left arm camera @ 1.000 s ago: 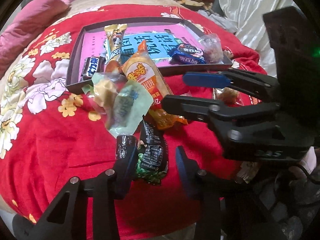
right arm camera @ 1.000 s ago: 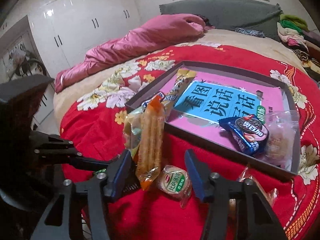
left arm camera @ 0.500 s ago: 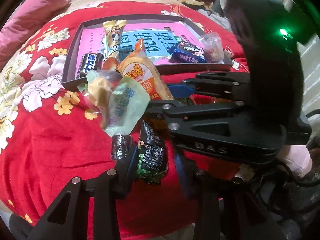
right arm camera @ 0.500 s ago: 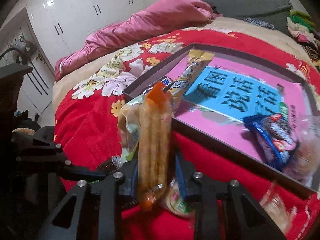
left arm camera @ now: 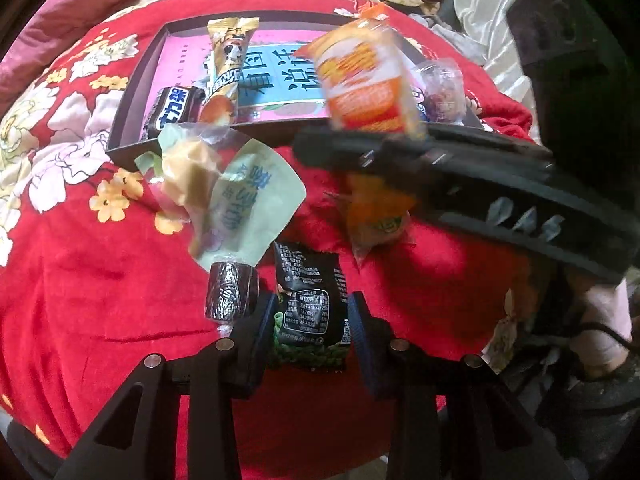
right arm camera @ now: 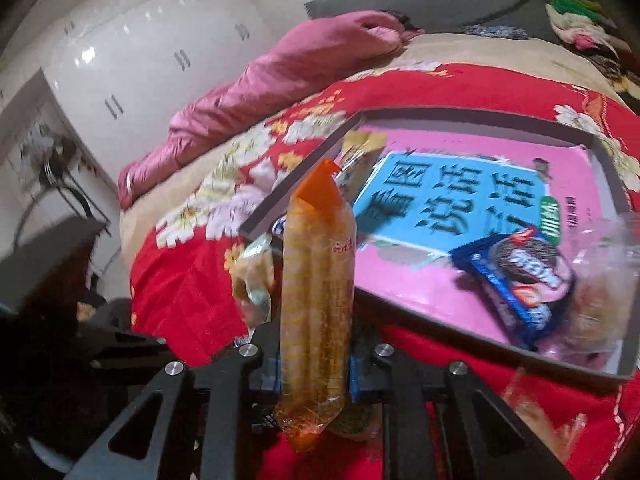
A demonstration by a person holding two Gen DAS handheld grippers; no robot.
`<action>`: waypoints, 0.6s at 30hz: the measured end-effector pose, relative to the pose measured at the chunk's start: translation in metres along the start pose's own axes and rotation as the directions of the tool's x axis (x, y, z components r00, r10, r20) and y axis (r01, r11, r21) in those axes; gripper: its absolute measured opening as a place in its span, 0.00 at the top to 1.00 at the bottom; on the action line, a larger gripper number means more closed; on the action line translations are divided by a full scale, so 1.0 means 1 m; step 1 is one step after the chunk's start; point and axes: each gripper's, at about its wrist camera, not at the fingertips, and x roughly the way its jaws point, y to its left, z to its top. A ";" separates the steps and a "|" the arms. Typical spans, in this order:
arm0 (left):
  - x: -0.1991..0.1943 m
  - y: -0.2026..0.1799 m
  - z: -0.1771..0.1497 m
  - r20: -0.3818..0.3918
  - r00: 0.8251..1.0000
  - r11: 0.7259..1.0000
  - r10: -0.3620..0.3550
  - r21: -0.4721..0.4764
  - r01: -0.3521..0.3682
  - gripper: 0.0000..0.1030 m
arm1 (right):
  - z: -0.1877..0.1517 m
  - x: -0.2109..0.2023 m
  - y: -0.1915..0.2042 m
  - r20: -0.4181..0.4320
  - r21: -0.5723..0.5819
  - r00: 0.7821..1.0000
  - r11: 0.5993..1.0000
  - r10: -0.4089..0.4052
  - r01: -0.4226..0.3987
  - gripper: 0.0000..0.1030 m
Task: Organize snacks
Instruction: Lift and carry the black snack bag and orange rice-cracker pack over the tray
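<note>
A: Left wrist view?
B: Red floral quilt point(left arm camera: 80, 272); left gripper point(left arm camera: 308, 320) spread around a black green-pea packet point(left arm camera: 310, 320), pads not pressing.
A: Right wrist view?
B: White wardrobes point(right arm camera: 152, 56) behind. Right gripper point(right arm camera: 314, 372) pinches a crinkly orange snack pack point(right arm camera: 316, 300), lifted before the dark-rimmed tray point(right arm camera: 304, 196).

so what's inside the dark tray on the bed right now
In the tray: a pink-and-blue book, a blue cookie pack, a clear wrapped snack, a gold bar, a dark chocolate bar. Under the book is hidden.
</note>
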 end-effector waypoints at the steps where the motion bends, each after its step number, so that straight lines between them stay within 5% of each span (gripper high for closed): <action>1: 0.002 0.000 0.002 0.001 1.000 1.000 -0.002 -0.002 0.002 0.65 | 0.002 -0.004 -0.002 0.013 0.008 1.000 1.000 0.000 0.000 0.78; 18: -0.037 0.006 0.000 0.059 0.997 0.998 -0.053 -0.028 0.054 0.68 | 0.009 -0.047 -0.020 0.139 0.064 0.990 0.998 -0.015 0.006 0.78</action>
